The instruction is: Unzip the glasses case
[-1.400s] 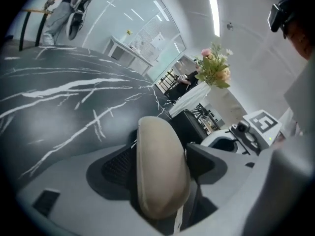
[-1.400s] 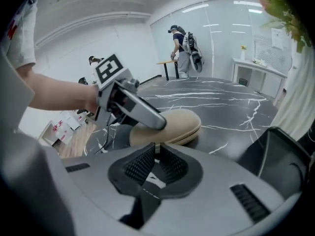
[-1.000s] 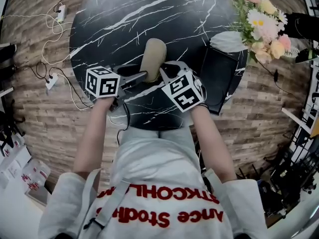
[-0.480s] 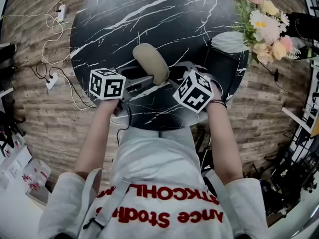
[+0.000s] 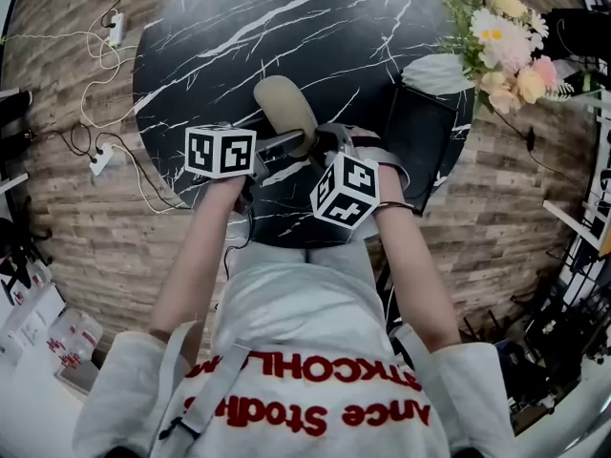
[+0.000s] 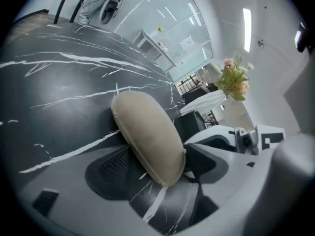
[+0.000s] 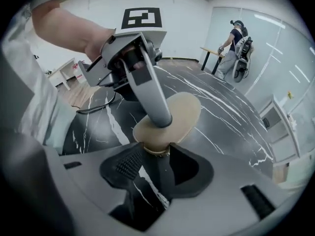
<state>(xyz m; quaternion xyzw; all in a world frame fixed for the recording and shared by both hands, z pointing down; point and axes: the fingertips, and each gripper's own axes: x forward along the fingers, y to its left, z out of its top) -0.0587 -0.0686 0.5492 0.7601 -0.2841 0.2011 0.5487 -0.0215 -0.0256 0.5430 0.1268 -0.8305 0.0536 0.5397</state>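
Note:
The beige oval glasses case [image 5: 284, 111] lies on the black marble table [image 5: 200, 46], with its near end toward me. My left gripper [image 5: 289, 144] reaches in from the left. In the left gripper view the case [image 6: 147, 134] lies between that gripper's [image 6: 157, 159] opening jaws, and the ribbed left pad stands clear of it. My right gripper [image 5: 323, 146] comes from the right. Its [image 7: 160, 163] jaws are opening too, with the case's near end [image 7: 165, 119] just at their tips and not pressed. One left finger [image 7: 147, 90] lies over the case.
A bouquet [image 5: 506, 41] and a black box [image 5: 420, 146] stand at the table's right edge. Cables and a power strip [image 5: 100, 156] lie on the wooden floor to the left. A person [image 7: 236, 45] stands far across the room.
The case has swung from leaning right to leaning left on the table. Both marker cubes have drawn closer together near its front end, and the right gripper has rolled.

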